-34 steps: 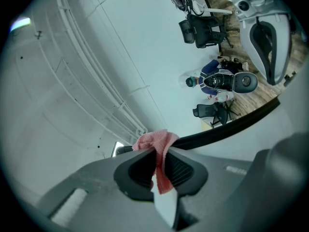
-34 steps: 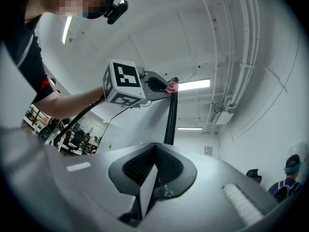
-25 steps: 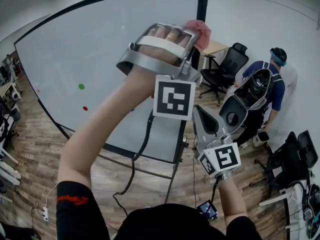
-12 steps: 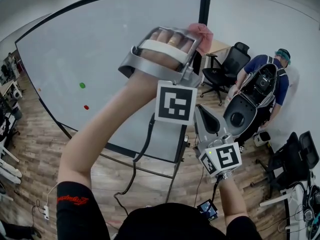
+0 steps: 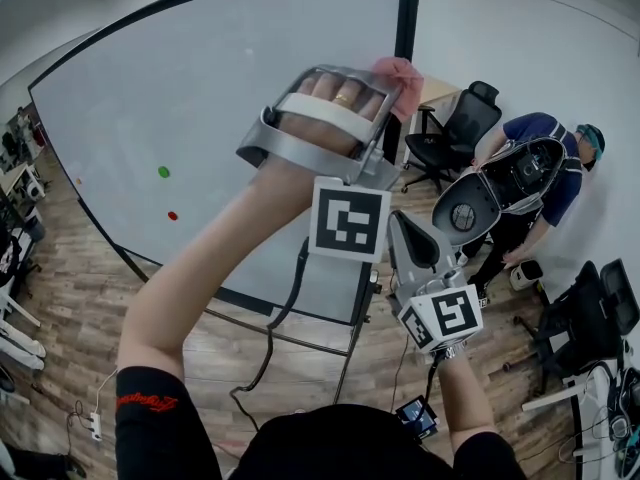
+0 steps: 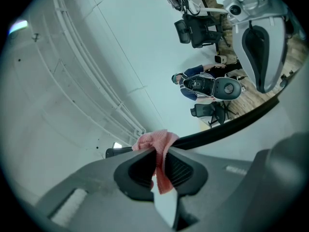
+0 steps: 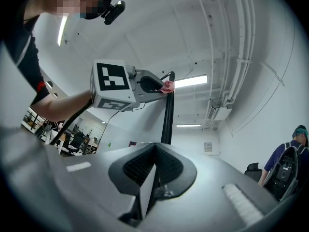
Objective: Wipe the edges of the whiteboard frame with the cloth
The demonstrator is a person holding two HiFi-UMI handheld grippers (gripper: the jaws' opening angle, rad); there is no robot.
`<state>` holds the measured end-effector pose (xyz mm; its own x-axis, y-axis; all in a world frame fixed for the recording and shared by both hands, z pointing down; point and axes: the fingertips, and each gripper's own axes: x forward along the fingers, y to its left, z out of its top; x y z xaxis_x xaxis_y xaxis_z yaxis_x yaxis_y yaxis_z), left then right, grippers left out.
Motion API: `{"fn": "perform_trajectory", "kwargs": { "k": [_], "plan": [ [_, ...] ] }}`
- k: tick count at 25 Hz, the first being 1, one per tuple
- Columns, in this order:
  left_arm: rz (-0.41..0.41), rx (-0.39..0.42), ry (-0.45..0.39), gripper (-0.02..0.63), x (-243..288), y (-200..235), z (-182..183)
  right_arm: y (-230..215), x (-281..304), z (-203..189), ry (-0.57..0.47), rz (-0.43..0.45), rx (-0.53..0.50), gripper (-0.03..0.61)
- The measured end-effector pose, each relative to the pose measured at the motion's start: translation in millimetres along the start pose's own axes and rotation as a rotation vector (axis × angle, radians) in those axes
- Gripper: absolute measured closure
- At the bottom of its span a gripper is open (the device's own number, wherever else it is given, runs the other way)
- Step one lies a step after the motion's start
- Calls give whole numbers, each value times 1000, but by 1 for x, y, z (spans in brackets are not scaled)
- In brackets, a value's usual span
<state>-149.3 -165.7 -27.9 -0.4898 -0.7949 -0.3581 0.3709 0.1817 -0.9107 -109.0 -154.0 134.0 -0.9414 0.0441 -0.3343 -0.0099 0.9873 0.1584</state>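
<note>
The whiteboard's black frame (image 5: pixel 405 28) runs down its right edge. My left gripper (image 5: pixel 388 80) is raised against that edge, shut on a pink cloth (image 5: pixel 399 72) that presses on the frame. In the left gripper view the cloth (image 6: pixel 157 142) bunches between the shut jaws of the left gripper (image 6: pixel 160 167) and touches the frame (image 6: pixel 227 124). My right gripper (image 5: pixel 398 224) hangs lower, near the board's lower right, apart from it. Its jaws are shut on nothing in the right gripper view (image 7: pixel 154 151), which also looks up at the cloth (image 7: pixel 168 86) on the frame (image 7: pixel 168 120).
A person in a blue shirt (image 5: pixel 545 173) stands bent over at the right, beside black office chairs (image 5: pixel 447 133). Another chair (image 5: pixel 592 310) is at the far right. Green (image 5: pixel 163 172) and red (image 5: pixel 171 215) magnets sit on the board. A cable (image 5: pixel 285 298) dangles from my left gripper.
My left gripper and the cloth have slid a little down the frame's right edge. The person at the right has shifted and turned. My right gripper has barely moved.
</note>
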Motion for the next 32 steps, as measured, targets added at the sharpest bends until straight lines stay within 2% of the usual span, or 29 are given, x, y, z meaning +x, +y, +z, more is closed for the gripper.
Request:
{"fn": "perform_trajectory", "kwargs": {
  "k": [16,32],
  "plan": [
    [-39,5,12,571,-11,-25,0,8,-2,-11,9,22,32,577],
    [-34,-3,35,569,-21,-55,9,11,-19,-32,29,76,38,577]
  ]
}}
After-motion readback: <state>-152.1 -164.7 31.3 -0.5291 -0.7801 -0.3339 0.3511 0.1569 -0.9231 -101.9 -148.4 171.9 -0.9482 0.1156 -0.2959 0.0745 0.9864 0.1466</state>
